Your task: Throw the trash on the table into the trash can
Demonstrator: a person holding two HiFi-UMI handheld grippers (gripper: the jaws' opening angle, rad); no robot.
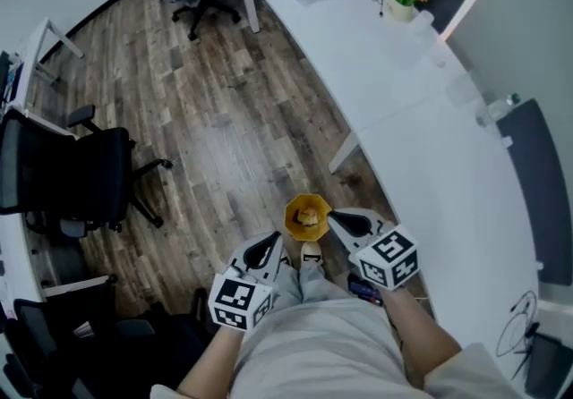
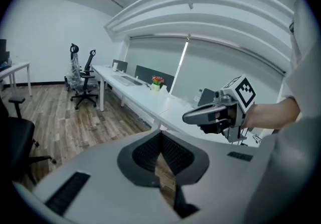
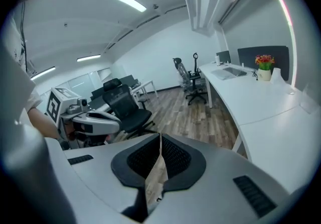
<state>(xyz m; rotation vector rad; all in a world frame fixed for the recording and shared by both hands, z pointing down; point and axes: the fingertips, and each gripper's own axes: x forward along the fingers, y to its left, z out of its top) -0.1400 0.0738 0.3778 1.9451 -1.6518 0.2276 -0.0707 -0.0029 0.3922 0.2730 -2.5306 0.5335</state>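
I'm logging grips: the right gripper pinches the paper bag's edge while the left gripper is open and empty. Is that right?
No. The left gripper is not open and empty: the left gripper view shows it shut on the edge of the paper bag too. The right gripper does pinch it.

The left gripper (image 2: 160,134) fills the lower frame, its dark fingers (image 2: 144,155) closed on a thin strip of brown paper (image 2: 166,177); the right gripper (image 2: 187,116), marker cube on top, sits at 3 o'clock; a long white bench (image 2: 136,95) with a flower pot (image 2: 157,82) runs toward 11 o'clock; office chairs (image 2: 84,81) stand at 10 o'clock.
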